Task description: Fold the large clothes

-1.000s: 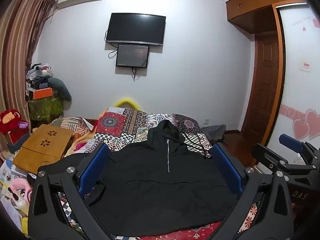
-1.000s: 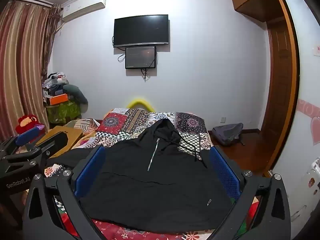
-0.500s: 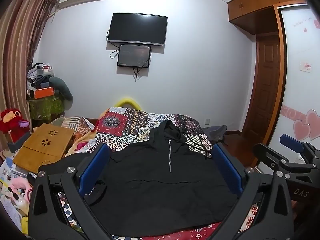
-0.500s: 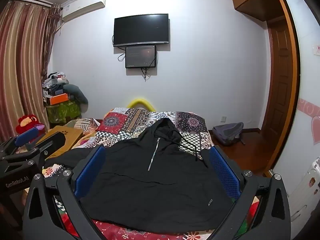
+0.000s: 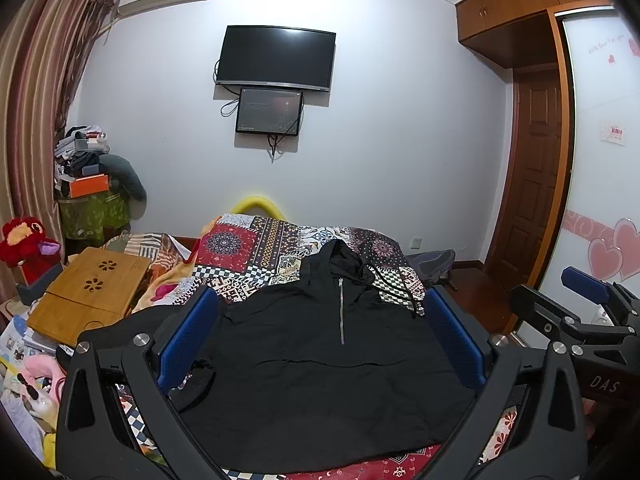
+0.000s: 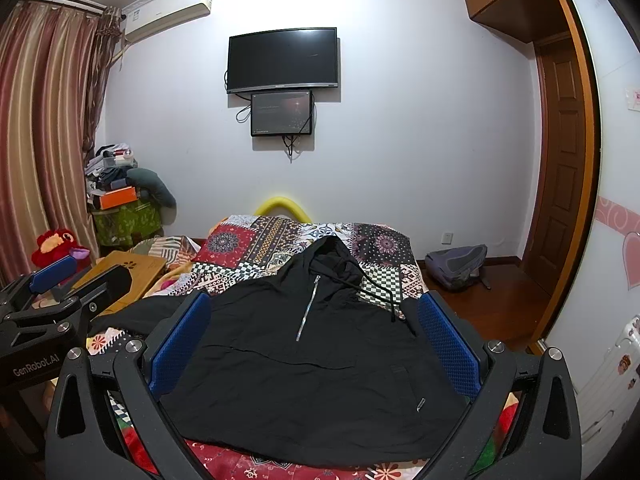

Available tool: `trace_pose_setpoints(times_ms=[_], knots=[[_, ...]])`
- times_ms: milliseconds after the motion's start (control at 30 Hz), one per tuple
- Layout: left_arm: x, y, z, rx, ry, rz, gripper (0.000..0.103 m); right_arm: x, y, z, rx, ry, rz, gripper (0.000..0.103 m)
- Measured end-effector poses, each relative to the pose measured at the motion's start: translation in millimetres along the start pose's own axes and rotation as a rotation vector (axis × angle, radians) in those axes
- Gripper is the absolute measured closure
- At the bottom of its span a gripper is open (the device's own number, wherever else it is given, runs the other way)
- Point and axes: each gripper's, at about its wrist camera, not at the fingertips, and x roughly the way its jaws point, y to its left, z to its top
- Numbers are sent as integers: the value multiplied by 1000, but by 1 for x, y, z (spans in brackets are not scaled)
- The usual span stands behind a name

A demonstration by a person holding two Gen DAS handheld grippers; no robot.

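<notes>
Left wrist view: the left gripper (image 5: pixel 320 336) had its blue-padded fingers (image 5: pixel 186 338) spread wide, nothing between them, held above the near end of the bed (image 5: pixel 280 240). A black hoodie (image 5: pixel 320 368) lay flat, front up, on the patchwork bedspread (image 5: pixel 256 248), hood toward the far wall, half-zip (image 5: pixel 341 308) running down the chest, hem nearest the camera. One white-tipped drawstring (image 5: pixel 404 296) trailed off the hood's right side onto the bedspread. The garment's left sleeve ran out behind the left finger toward the bed's edge. The right gripper (image 5: pixel 592 320) appeared at the frame's right edge, beside the bed, clear of the hoodie; its finger spacing could not be told from here. A bamboo lap tray (image 5: pixel 88 292) sat left of the bed, with a red plush toy (image 5: pixel 24 240) beyond it. A television (image 5: pixel 276 58) and a smaller screen (image 5: pixel 269 111) hung on the far wall.

Right wrist view: the right gripper (image 6: pixel 316 334) also had its fingers (image 6: pixel 448 348) spread wide and empty, above the hoodie (image 6: pixel 312 372) without touching it. The hoodie covered the near part of the bed (image 6: pixel 304 236), hood pointing away, hem close to the camera. The left gripper (image 6: pixel 52 292) showed at the left edge, level with the bed's side. A grey backpack (image 6: pixel 456 266) lay on the wooden floor by the door (image 6: pixel 560 152).
</notes>
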Motion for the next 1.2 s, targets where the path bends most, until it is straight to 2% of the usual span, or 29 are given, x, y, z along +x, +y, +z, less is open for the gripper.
trace_pose_setpoints(times_ms=[1200], knots=[[-2,-2,0,1,4,2,0,3,-5,-2,8,13,-4,0]])
